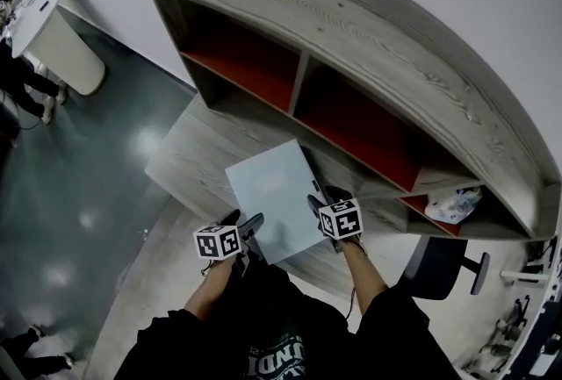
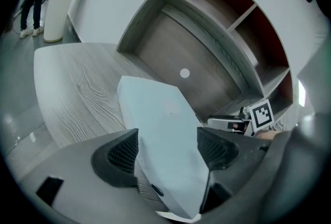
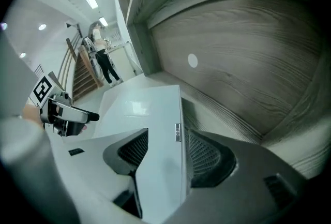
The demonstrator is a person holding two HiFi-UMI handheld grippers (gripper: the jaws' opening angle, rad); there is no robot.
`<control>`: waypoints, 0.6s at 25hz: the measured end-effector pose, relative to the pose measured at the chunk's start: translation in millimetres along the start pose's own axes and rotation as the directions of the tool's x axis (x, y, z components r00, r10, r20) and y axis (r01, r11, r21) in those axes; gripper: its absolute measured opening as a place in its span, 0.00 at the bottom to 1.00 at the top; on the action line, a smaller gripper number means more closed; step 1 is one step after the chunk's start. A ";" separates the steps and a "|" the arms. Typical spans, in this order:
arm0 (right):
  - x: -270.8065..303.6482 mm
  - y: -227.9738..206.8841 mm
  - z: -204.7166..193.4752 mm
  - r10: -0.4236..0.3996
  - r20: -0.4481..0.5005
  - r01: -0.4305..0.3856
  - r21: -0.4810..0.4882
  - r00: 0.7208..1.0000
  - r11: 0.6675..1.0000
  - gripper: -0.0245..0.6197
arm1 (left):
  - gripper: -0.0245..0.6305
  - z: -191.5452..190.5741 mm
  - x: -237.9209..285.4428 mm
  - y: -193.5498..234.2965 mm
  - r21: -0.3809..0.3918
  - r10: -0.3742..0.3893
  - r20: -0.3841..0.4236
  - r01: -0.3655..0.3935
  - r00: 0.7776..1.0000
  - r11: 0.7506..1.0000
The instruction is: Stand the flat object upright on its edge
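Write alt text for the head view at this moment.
Seen from above, a pale flat panel rests on a grey wooden desk, with the left gripper and right gripper at its near corners, their open jaws straddling its edge. Behind it stands a wooden shelf unit with red-lined compartments.

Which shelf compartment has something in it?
The rightmost compartment, by the office chair: a pale bag lies there. The left compartment and middle compartment show nothing inside.
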State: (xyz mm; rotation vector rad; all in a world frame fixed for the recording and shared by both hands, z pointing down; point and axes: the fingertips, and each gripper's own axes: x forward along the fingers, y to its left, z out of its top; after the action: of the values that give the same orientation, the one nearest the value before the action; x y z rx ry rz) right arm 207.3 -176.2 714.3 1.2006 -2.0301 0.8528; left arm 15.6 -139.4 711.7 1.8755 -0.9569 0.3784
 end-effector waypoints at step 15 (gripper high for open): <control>29.0 -11.1 -21.1 0.066 -0.068 -0.051 0.206 0.996 0.977 0.38 | 0.49 -22.0 25.5 24.3 -0.112 0.000 -0.103 -0.011 0.995 0.994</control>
State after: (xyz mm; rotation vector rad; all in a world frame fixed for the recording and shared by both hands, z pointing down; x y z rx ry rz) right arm 209.9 -178.4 751.6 1.2034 -1.9629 1.1406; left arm 16.7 -137.7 753.2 1.7348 -0.8957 0.4124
